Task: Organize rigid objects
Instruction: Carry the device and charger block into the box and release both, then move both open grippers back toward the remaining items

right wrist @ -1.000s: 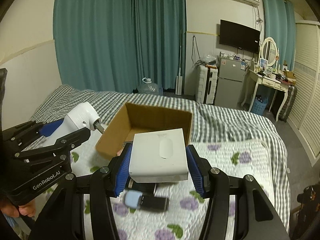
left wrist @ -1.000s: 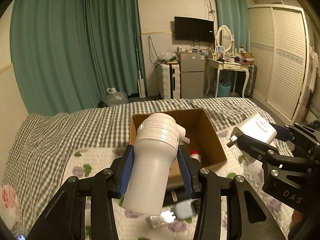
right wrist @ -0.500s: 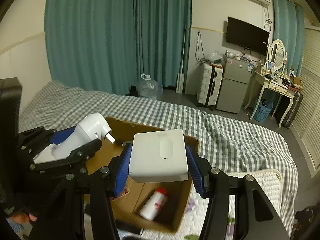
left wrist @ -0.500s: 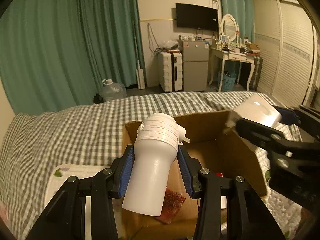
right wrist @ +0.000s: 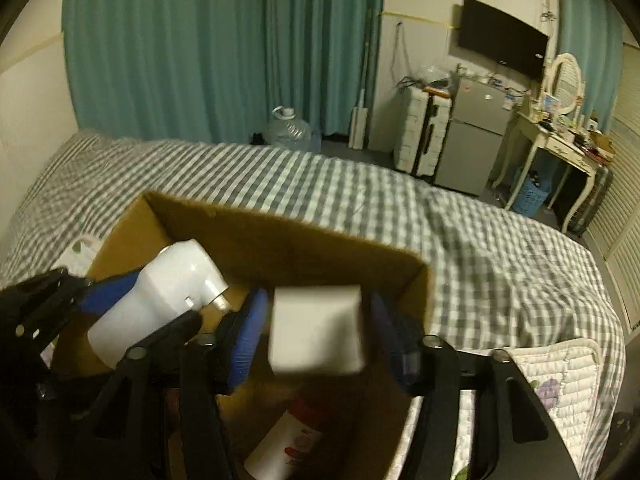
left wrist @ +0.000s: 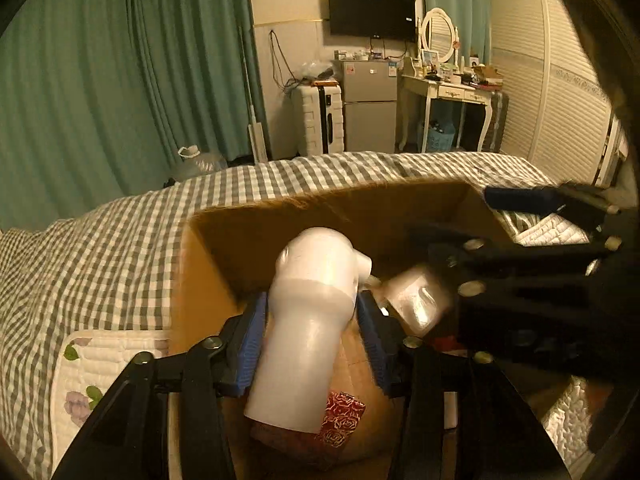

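An open cardboard box (left wrist: 320,208) (right wrist: 280,236) stands on the bed. My left gripper (left wrist: 312,332) is inside the box; its blue pads stand slightly apart from the white bottle-shaped appliance (left wrist: 304,320) between them. The appliance also shows in the right wrist view (right wrist: 160,300). My right gripper (right wrist: 316,332) is open above the box, and the white square box (right wrist: 316,330) between its pads is blurred and clear of them. It also shows in the left wrist view (left wrist: 416,300). A white bottle with a red cap (right wrist: 288,440) and a red patterned packet (left wrist: 340,420) lie in the box.
The bed has a grey checked cover (left wrist: 100,264) and a white quilted floral mat (left wrist: 100,372) (right wrist: 560,384). Beyond the bed are green curtains (left wrist: 120,80), a water jug (right wrist: 288,132), a suitcase, a small fridge (left wrist: 368,108) and a dressing table (left wrist: 452,88).
Both grippers have moved forward and down into the box. The right gripper's pads have spread and the white square box has come loose. The left gripper's pads have also parted slightly.
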{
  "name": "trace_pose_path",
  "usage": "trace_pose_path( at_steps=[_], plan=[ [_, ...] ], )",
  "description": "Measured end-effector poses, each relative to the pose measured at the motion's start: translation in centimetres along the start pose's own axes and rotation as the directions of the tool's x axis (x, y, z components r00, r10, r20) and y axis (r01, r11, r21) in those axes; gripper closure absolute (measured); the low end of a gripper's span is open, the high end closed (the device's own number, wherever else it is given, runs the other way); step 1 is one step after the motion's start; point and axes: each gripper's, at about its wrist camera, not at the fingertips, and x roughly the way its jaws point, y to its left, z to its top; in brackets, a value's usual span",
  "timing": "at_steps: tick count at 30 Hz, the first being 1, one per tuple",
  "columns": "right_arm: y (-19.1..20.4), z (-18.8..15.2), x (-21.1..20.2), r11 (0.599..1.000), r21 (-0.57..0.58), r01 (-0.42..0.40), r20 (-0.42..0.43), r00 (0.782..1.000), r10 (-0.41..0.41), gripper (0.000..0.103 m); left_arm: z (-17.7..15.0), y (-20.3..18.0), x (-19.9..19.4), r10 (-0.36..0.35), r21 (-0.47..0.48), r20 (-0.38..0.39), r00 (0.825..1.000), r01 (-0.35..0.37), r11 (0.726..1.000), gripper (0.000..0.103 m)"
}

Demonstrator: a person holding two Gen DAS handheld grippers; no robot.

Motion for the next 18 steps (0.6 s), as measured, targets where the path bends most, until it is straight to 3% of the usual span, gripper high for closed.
trace_pose_path(
  at_steps=[5,8,12,18],
  plan=[
    [-1.2,0.5,-4.4,0.999,0.042,0.021,0.078,0.997,-0.025,0.026,-0.2,0.1,-3.2,0.021,-0.031,0.021,1.0,-0.02,0.999,0.043],
    [-1.7,-0.3,-8.2,0.998,0.05,0.044,0.119,0.992,-0.049,0.02,-0.5,0.1,-5.9,0.04,-0.04,0.053,0.998,-0.038,0.998,0.04],
    [-2.0,-3.2,-13.7,0.996,0.068,0.062,0.197,0.978,-0.074,0.014,-1.8,0.2,-9.6,0.02,-0.064,0.084,0.996,-0.015,0.998,0.038],
    [-1.6,-7.9,-17.4,0.994,0.101,0.036,0.195,0.979,-0.055,0.012,-4.6,0.1,-13.9,0.035,-0.087,0.115,0.993,-0.025,0.996,0.038]
  ],
)
